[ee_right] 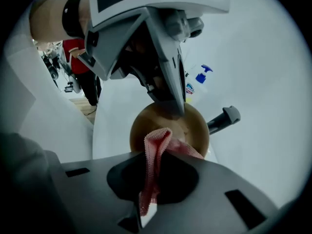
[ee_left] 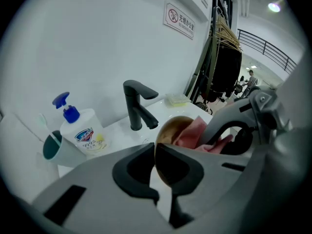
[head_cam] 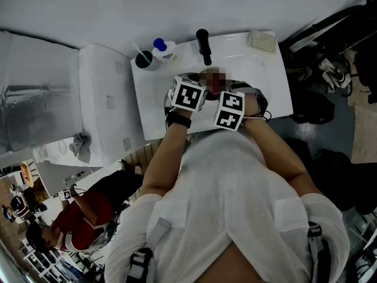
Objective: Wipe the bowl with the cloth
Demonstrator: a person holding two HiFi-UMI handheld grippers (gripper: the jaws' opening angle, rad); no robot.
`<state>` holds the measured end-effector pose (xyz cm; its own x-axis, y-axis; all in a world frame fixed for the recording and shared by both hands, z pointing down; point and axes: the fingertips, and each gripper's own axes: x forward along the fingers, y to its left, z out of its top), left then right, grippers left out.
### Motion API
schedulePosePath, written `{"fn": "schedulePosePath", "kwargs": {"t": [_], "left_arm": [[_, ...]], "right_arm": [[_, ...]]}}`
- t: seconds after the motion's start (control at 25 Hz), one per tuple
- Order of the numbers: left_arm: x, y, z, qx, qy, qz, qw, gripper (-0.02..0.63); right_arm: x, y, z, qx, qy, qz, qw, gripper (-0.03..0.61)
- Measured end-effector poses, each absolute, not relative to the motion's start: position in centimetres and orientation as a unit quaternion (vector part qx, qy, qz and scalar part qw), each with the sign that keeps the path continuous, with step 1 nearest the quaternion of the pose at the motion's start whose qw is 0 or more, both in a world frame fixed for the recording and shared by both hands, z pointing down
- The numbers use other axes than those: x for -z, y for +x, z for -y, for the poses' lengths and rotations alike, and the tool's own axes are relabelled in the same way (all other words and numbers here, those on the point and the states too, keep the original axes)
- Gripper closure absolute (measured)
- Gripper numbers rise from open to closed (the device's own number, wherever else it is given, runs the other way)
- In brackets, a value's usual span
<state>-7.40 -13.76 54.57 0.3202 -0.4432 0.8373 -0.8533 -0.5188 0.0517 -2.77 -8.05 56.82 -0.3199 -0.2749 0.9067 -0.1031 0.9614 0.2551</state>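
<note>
The left tool (ee_left: 155, 147) is pinched almost shut on the rim of the wooden bowl (ee_left: 171, 126), apparently to steady it over the white basin tabletop (head_cam: 154, 102), near the black faucet (ee_left: 139, 108). The right tool (ee_right: 150, 157) is clamped on the pink cloth (ee_right: 155, 145), which reaches into the bowl for wiping. The pump bottle (ee_left: 87, 134) label seems to read Safeguard. The wall sign (ee_left: 179, 19) shows a no-smoking symbol with Chinese characters.

Left gripper view: bowl (ee_left: 171, 126) near side hidden behind left gripper (ee_left: 155, 162). Far end of cloth (ee_left: 189, 133) hidden behind right gripper (ee_right: 146, 179). Base of cup (ee_left: 54, 150) covered. Print on wall sign (ee_left: 179, 19) too small to read.
</note>
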Motion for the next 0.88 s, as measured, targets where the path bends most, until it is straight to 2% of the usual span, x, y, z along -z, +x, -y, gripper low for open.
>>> {"fn": "schedulePosePath", "kwargs": {"t": [0.16,0.36,0.64,0.88], "left_arm": [[-54.4,-7.1,13.8,-0.409,0.773,0.419,0.244,0.594],[-54.4,-7.0,13.8,-0.394,0.773,0.424,0.261,0.594],[-54.0,-7.3,14.2,-0.377,0.773,0.437,0.264,0.594],[-53.9,-7.1,13.9,-0.372,0.771,0.443,0.265,0.594]], "right_arm": [[-56.4,-1.8,9.3,0.126,0.145,0.786,0.588,0.541],[-56.6,-2.1,8.3,0.093,0.136,0.798,0.579,0.541],[-56.0,-4.2,5.9,0.010,0.105,0.842,0.529,0.541],[-54.8,-6.3,5.4,-0.015,0.103,0.875,0.472,0.541]]}}
